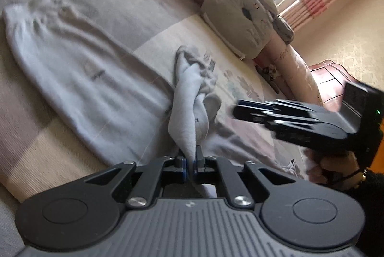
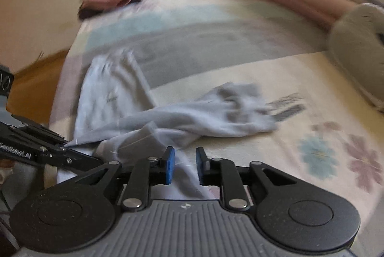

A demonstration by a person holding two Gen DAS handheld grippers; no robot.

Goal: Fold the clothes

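Firmly pinched garment (image 1: 79, 70), left gripper (image 1: 189, 162)

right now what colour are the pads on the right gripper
Blue pads, clearest in the right wrist view.

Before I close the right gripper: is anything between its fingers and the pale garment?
Nothing visible. The right gripper stands open directly over the pale garment, with only its cloth showing in the gap. The left gripper is shut on a fold of the same garment off to the side.
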